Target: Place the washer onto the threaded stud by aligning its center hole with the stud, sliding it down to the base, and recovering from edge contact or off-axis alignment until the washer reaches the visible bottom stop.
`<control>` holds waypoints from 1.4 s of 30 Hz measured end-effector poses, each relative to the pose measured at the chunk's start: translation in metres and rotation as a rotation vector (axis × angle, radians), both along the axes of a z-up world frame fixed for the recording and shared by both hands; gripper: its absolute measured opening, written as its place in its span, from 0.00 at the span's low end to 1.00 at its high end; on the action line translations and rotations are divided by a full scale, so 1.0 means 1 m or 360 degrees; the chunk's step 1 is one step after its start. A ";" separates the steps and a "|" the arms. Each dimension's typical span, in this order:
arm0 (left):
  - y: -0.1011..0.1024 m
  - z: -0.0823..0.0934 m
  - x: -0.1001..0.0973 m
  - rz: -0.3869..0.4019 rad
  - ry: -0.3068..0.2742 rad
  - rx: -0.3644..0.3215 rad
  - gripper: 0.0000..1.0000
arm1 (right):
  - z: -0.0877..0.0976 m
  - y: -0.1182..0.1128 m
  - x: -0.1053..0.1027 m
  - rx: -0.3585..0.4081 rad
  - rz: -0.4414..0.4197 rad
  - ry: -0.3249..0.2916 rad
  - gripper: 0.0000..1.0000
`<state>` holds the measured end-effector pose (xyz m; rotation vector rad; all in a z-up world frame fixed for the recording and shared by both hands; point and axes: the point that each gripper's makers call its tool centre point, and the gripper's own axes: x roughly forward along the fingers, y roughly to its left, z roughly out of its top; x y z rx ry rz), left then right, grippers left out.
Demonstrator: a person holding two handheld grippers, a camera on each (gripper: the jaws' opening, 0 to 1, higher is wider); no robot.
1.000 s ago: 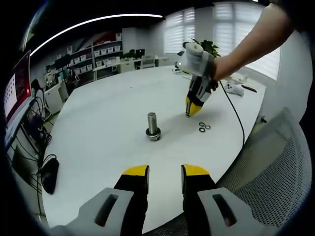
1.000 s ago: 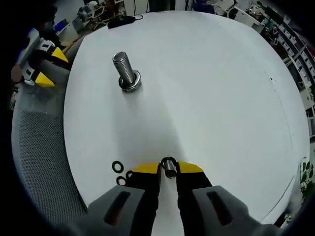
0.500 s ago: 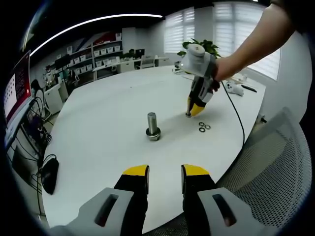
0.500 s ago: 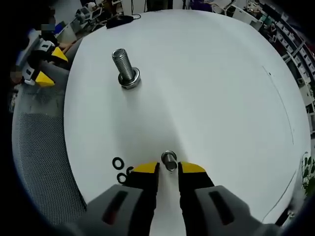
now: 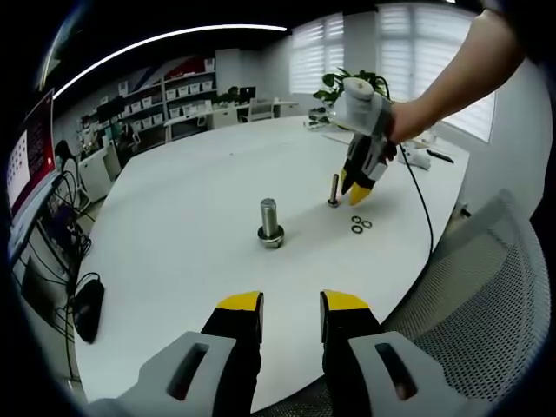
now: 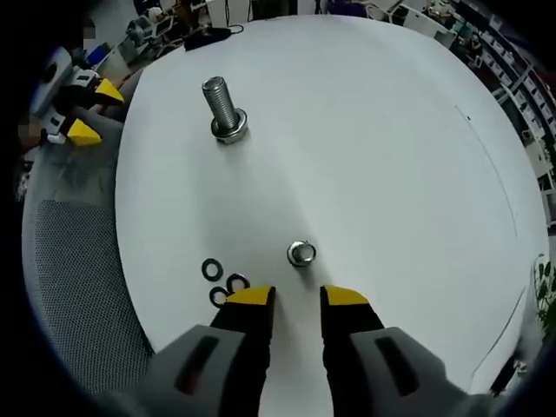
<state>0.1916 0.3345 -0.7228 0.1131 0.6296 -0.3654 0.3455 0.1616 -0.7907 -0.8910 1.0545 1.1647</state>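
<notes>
At the bottom centre of the right gripper view, the right hand-held gripper (image 6: 291, 300) has its yellow-tipped jaws spread, holding nothing. Just above the tips, a small upright stud (image 6: 301, 254) stands free on the white table (image 6: 391, 156). Lower left of the stud, beside the left jaw tip, three dark washers (image 6: 224, 283) lie flat in a loose cluster, two of them touching or nearly so. Upper left of that frame, a larger threaded bolt (image 6: 221, 107) stands upright with a ring at its base, well apart from the stud.

Across the left gripper view, the left hand-held gripper (image 5: 291, 306) sits at the bottom centre, jaws spread and empty, near the table's edge. The same bolt stands at centre frame; the small stud is right of it, with the right hand-held gripper raised just beside the stud, held by a person's hand (image 5: 408, 117). A mesh chair (image 5: 486, 295) occupies the lower right.
</notes>
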 end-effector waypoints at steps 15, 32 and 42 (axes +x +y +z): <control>0.001 0.001 0.000 0.0003 -0.0010 0.0004 0.24 | -0.005 -0.008 -0.033 0.0019 0.0045 0.0033 0.27; 0.002 0.002 0.000 0.0017 -0.0023 0.0007 0.24 | -0.006 0.004 -0.052 0.0058 0.0062 0.0081 0.26; 0.003 0.004 0.001 0.0023 -0.0034 0.0006 0.24 | -0.009 0.004 -0.050 0.0032 0.0054 0.0013 0.20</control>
